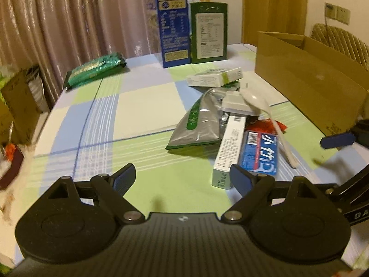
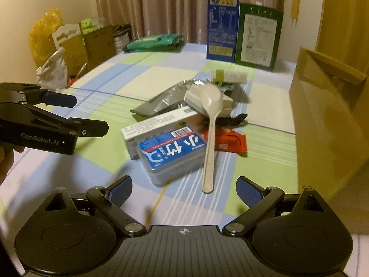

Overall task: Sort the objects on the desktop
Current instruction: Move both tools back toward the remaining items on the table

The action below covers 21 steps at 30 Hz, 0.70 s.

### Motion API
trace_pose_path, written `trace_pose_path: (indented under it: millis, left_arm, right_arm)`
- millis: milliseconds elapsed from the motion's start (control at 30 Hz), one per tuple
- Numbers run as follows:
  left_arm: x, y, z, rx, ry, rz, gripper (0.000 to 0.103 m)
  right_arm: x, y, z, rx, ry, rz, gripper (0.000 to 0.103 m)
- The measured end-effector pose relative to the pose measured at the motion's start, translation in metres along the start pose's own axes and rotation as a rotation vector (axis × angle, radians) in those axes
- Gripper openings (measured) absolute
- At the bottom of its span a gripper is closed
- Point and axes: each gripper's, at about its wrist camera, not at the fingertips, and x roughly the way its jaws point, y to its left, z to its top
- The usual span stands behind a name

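Both claws hang above the near edge of the checked tabletop [image 1: 143, 106], each with its jaws apart and nothing between them: the left claw [image 1: 182, 177] over bare cloth just left of the pile, the right claw [image 2: 184, 189] right before it. The things to sort lie heaped toward the right half of the tabletop, well short of the far edge.

Going left to right across the pile: a silver-and-green pouch [image 1: 198, 124] lies flat; a long white carton [image 1: 228, 147] leans along it; a blue-labelled clear box [image 2: 173, 152] rests partly on that carton; a white spoon [image 2: 211, 124] lies over the box's right side, bowl propped on a small white block [image 2: 193, 97], handle end reaching toward the near edge. A brown cardboard box [image 2: 327, 115] stands at the right edge, probably the bin.

The spoon sits on top, so it looks the sensible first pick. Its handle end is free of the pile and nearest the right claw; closing across the thin handle there should lift it without dragging the box beneath. The left claw might best hold off or steady the carton.

A red wrapper [image 2: 230, 140] and something dark behind it are mostly buried. The cardboard box's inside cannot be seen. Motion blur softens the edges and print.
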Motion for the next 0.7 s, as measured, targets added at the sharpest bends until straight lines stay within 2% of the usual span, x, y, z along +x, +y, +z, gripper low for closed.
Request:
trace_pose_path:
  millis: [300, 433, 600, 700]
  left_arm:
    - [0.016, 0.015, -0.008, -0.078, 0.019, -0.047, 0.086]
    - [0.019, 0.013, -0.008, -0.081, 0.023, -0.064, 0.086]
    - [0.022, 0.004, -0.008, -0.034, 0.029, -0.068, 0.086]
    - [0.022, -0.001, -0.007, -0.014, 0.01, -0.084, 0.086]
  right_arm:
    - [0.034, 0.0, 0.001, -0.012, 0.001, 0.013, 0.095]
    - [0.038, -0.008, 0.0, 0.036, 0.013, -0.042, 0.095]
    - [0.026, -0.027, -0.005, 0.134, 0.036, -0.15, 0.095]
    - [0.015, -0.03, -0.007, 0.169, 0.019, -0.13, 0.095]
